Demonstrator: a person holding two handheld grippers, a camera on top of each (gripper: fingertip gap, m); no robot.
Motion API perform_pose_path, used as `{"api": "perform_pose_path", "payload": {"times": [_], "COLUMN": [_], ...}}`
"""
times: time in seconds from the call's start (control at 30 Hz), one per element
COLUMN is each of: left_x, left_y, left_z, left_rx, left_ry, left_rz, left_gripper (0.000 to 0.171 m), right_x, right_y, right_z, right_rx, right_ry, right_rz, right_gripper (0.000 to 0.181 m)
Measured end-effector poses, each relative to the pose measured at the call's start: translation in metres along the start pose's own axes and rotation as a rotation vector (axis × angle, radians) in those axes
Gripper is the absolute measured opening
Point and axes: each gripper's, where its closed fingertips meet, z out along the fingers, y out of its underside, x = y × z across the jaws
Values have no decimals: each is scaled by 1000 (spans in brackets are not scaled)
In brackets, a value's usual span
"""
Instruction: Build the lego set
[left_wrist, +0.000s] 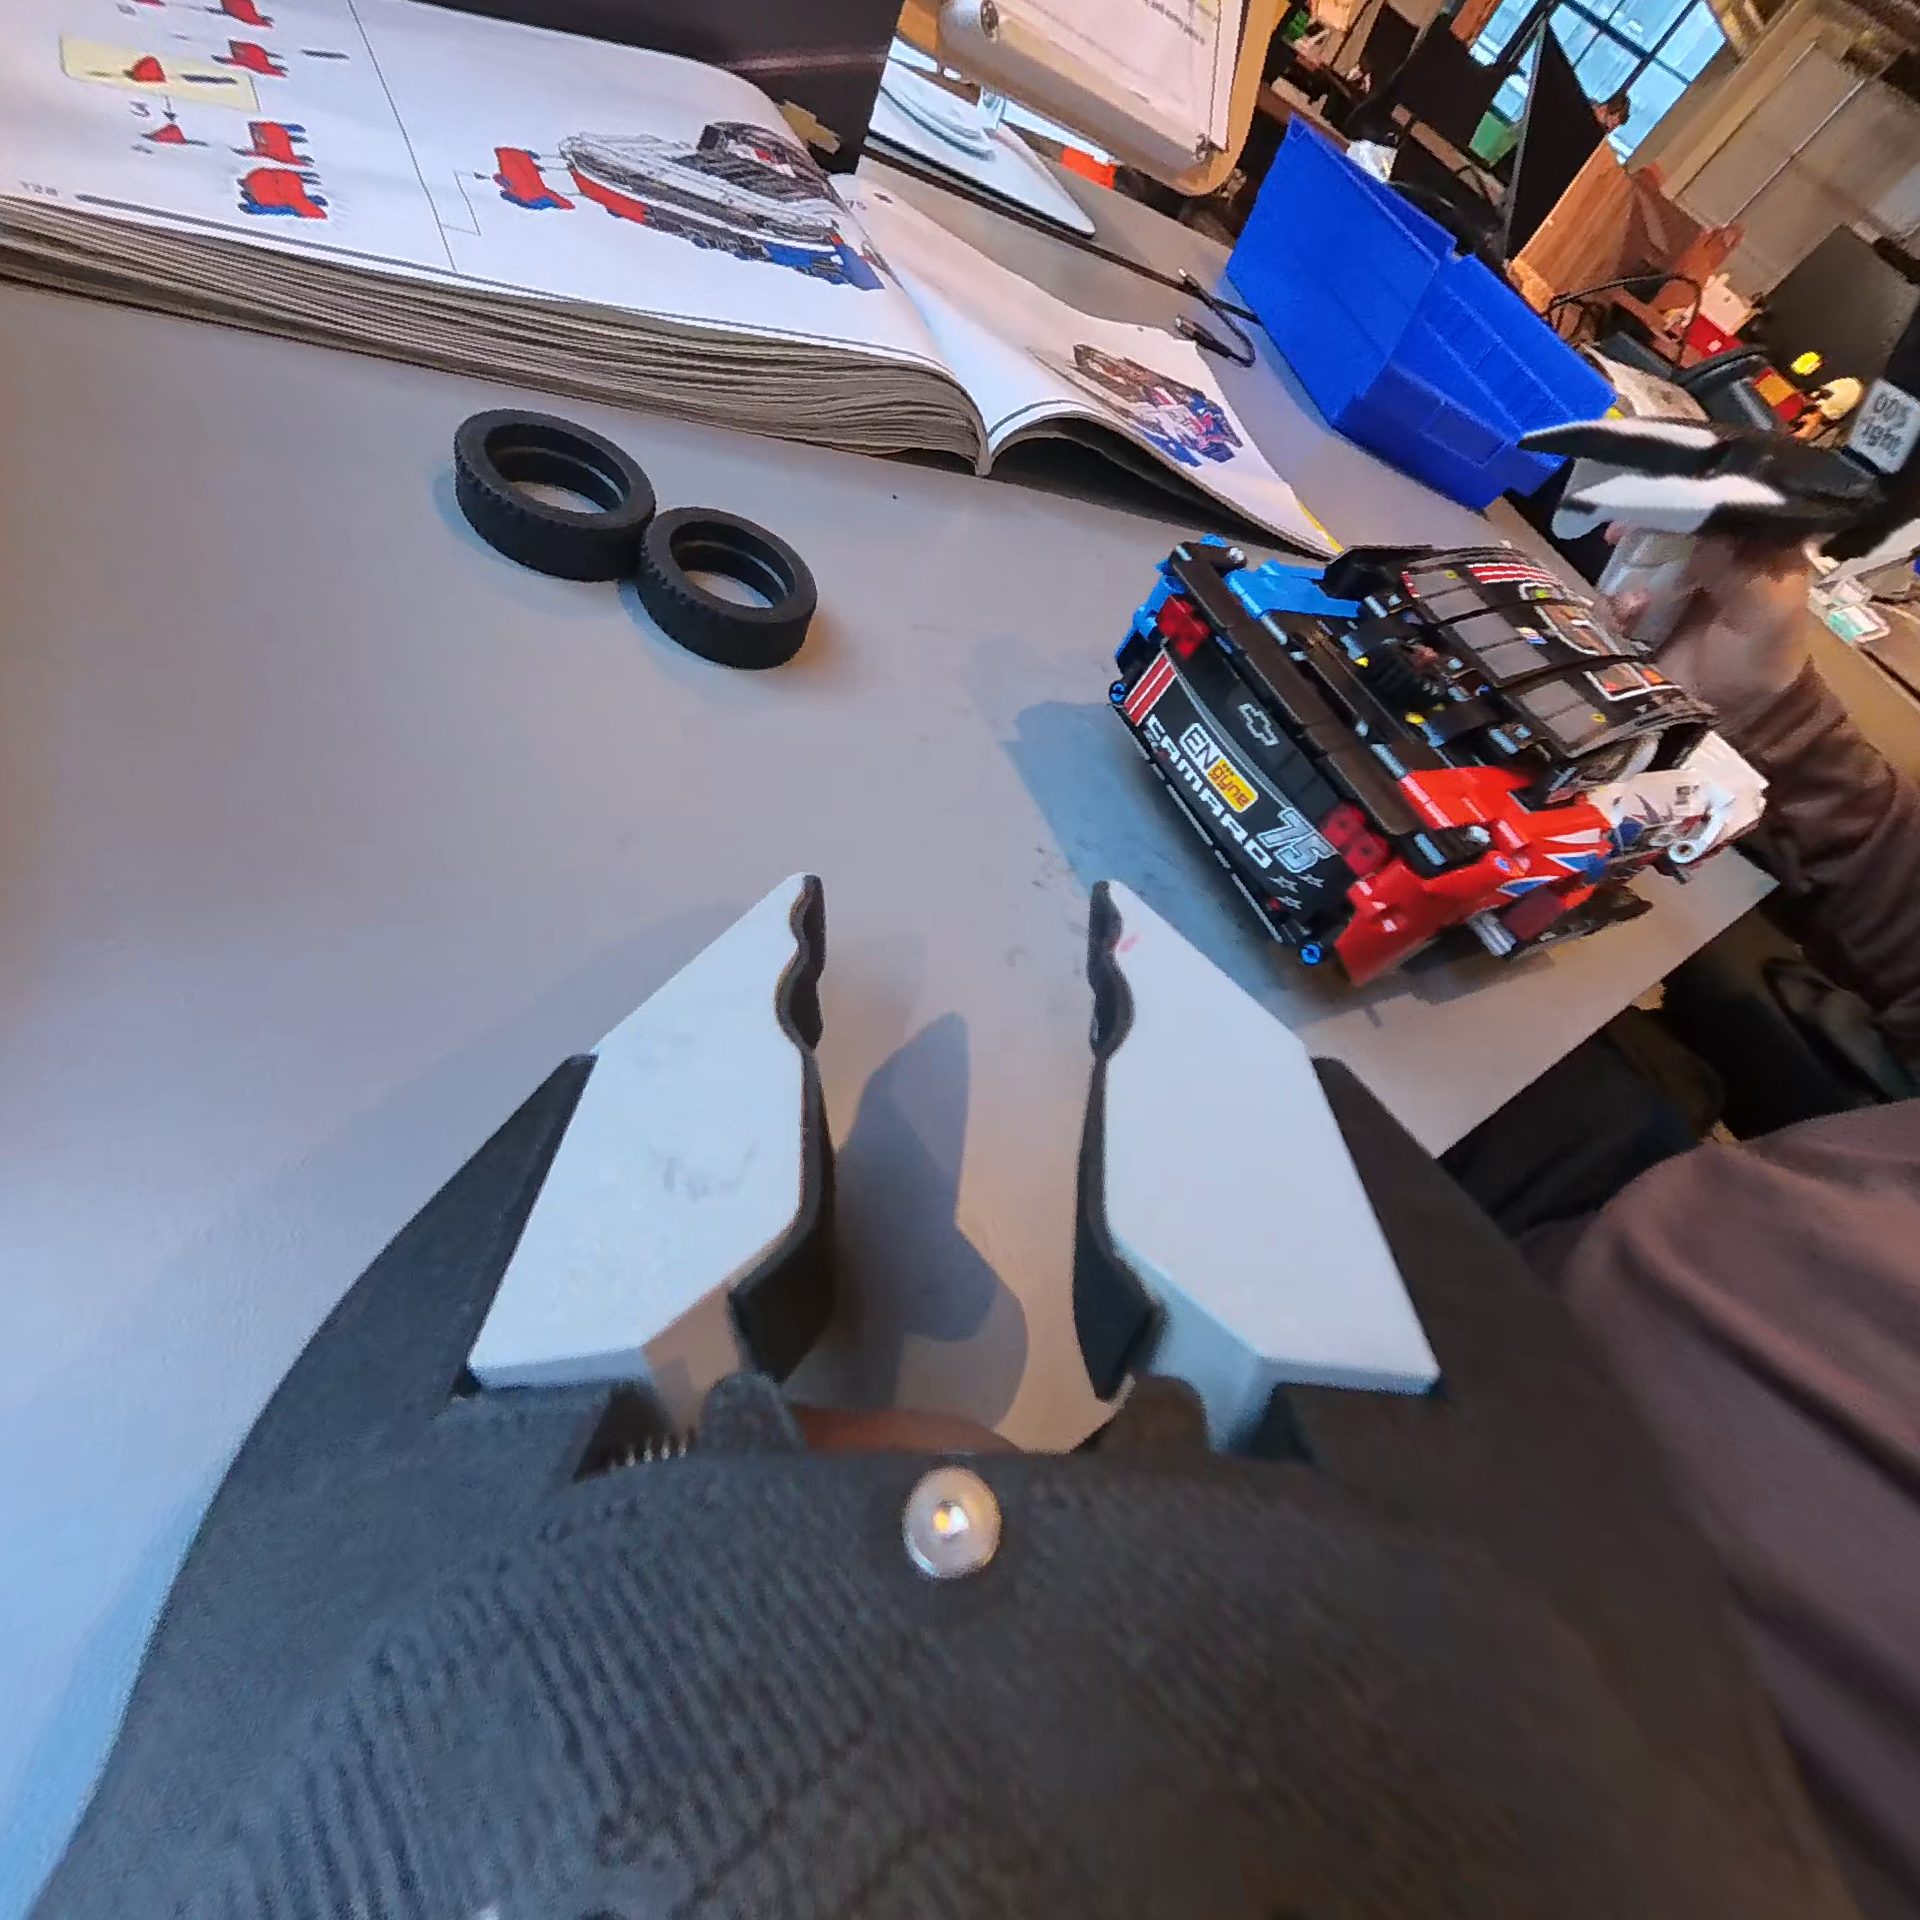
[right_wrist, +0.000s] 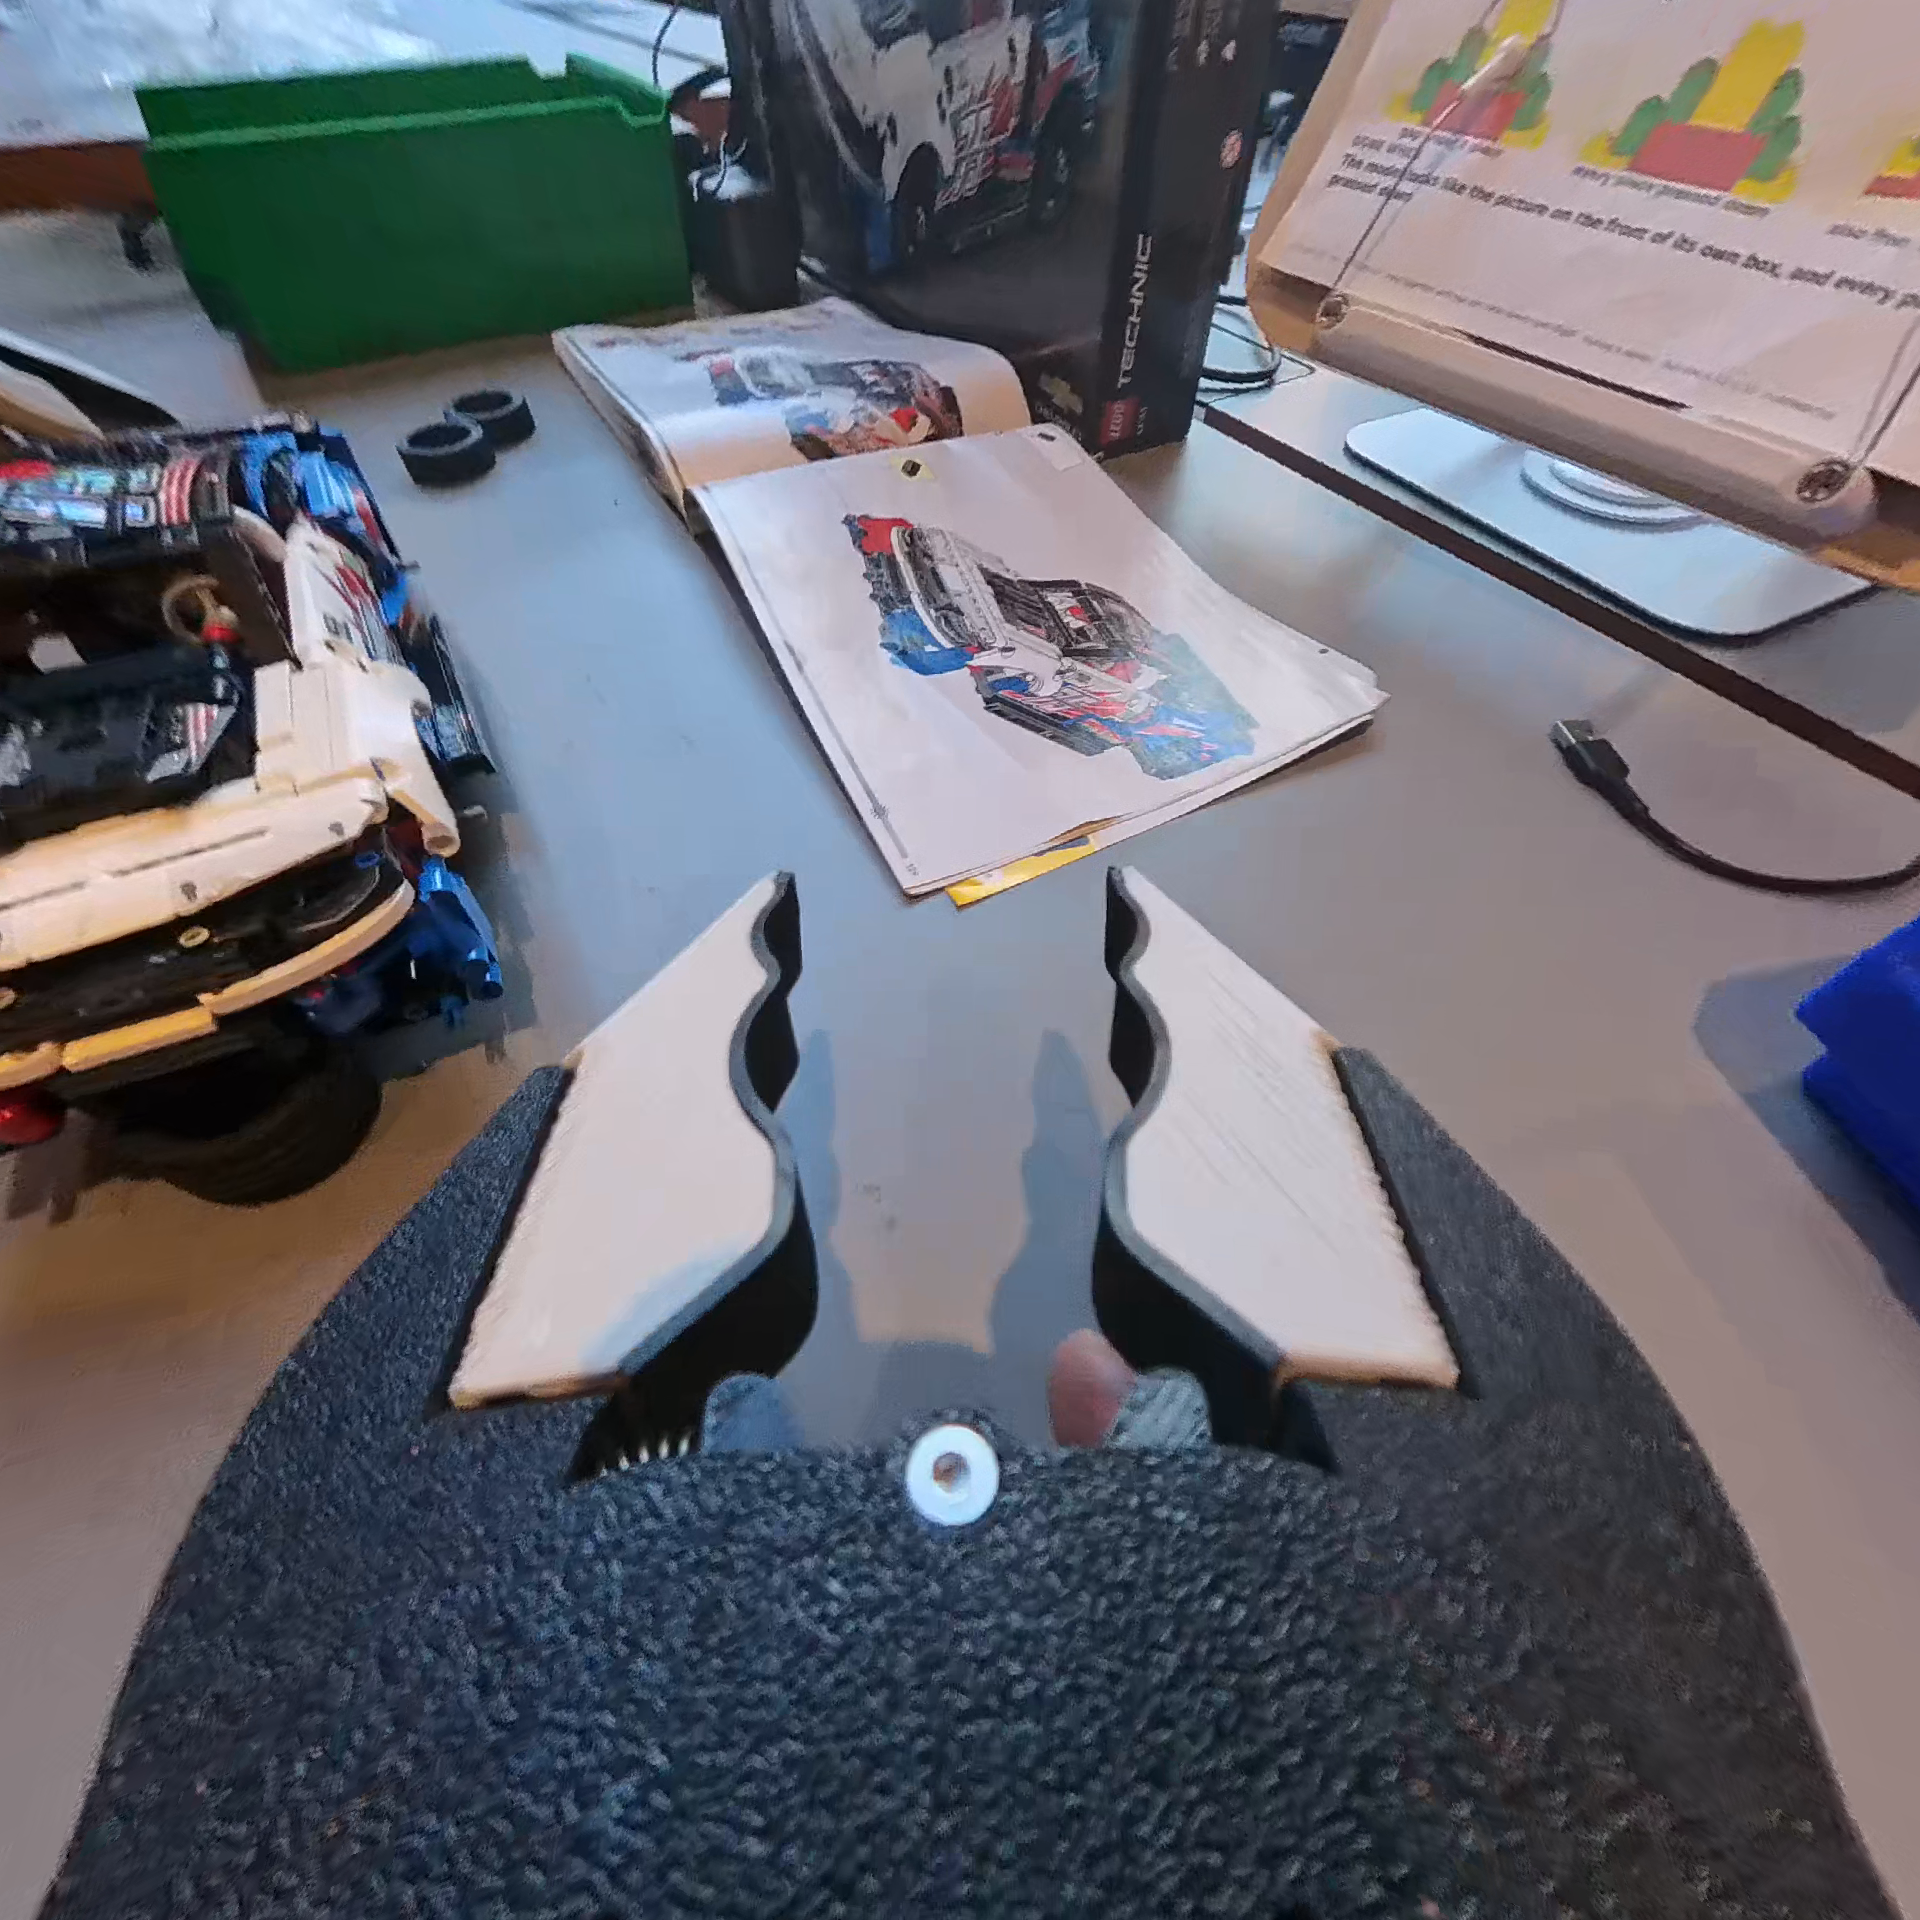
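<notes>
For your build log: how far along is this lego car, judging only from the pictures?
Done: the car body looks largely assembled, and one tyre shows under it. In hand: nothing; the left gripper and right gripper are both open and empty. Left: two loose tyres lie beside the open manual, apparently unfitted.

Right tool (right_wrist: 951, 914) agape, empty, above grey table (right_wrist: 1455, 1039); lego car (right_wrist: 208, 748) left, open manual (right_wrist: 997, 623) ahead.
</notes>
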Motion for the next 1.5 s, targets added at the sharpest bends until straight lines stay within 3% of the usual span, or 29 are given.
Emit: {"api": "perform_pose_path", "payload": {"times": [0.23, 0.7, 1.5], "left_x": [4, 16, 24], "left_y": [1, 9, 7], "left_z": [-1, 0, -3], "left_rx": [7, -5, 36], "left_ry": [19, 37, 99], "left_rz": [30, 207, 235], "left_gripper": [50, 54, 46], "right_x": [4, 51, 54], "right_y": [7, 10, 1], "right_z": [3, -11, -18], "right_rx": [-33, 53, 130], "right_ry": [28, 73, 56], "right_rz": [-47, 157, 154], "right_gripper": [56, 56, 56]}}
